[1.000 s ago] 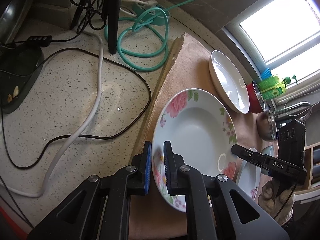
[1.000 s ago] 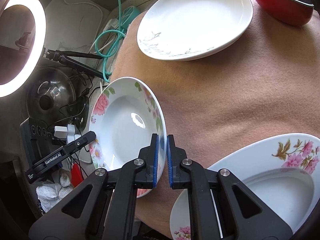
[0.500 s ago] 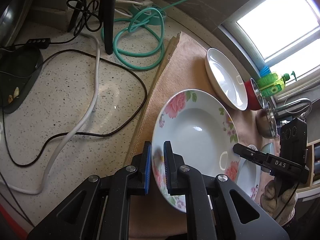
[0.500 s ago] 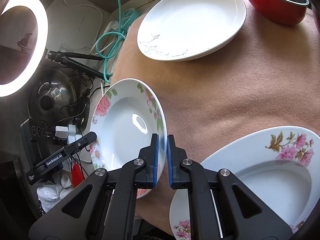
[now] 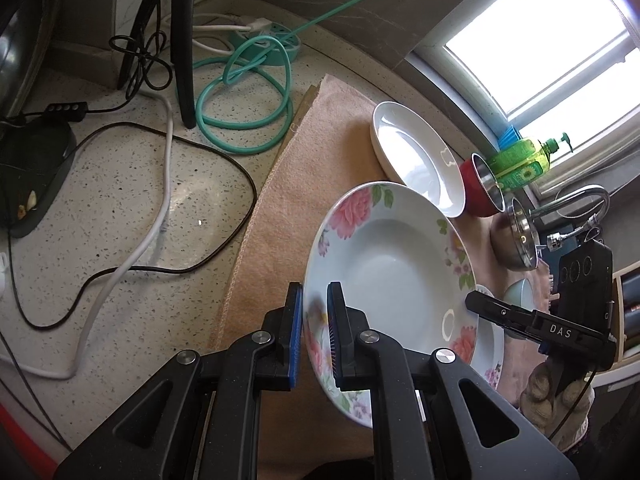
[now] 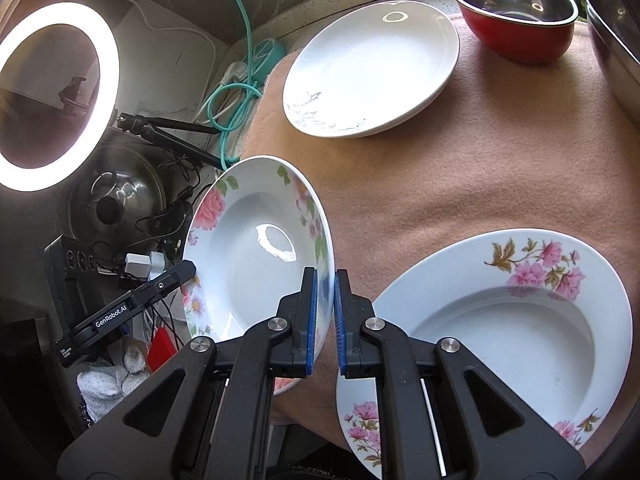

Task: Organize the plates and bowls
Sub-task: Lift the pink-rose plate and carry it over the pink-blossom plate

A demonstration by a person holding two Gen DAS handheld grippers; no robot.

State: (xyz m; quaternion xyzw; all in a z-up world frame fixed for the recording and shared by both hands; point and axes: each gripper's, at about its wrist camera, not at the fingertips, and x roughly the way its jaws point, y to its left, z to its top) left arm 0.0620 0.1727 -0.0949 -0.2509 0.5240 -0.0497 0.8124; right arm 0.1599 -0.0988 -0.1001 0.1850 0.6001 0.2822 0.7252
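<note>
A floral plate (image 5: 392, 276) (image 6: 256, 252) with pink roses is held in the air between both grippers, tilted, above the tan cloth (image 6: 460, 184). My left gripper (image 5: 314, 336) is shut on its near rim. My right gripper (image 6: 325, 316) is shut on the opposite rim. A second floral plate (image 6: 520, 320) lies flat on the cloth under my right gripper; only its edge (image 5: 494, 344) shows in the left wrist view. A plain white plate (image 6: 372, 68) (image 5: 420, 164) lies farther back. A red bowl (image 6: 516, 12) (image 5: 480, 188) stands behind it.
A steel bowl (image 5: 516, 236) (image 6: 612, 40) sits past the red one. Green hose (image 5: 244, 92), cables (image 5: 160, 184) and a tripod leg (image 5: 182, 40) lie on the speckled counter left of the cloth. A ring light (image 6: 56, 96), pot lid (image 6: 116, 204), soap bottle (image 5: 524, 160) and faucet (image 5: 584, 196) stand around.
Both grippers have lifted the rose plate higher and drawn it back toward the near edge. More of the cloth, the white plate and the bowls now shows.
</note>
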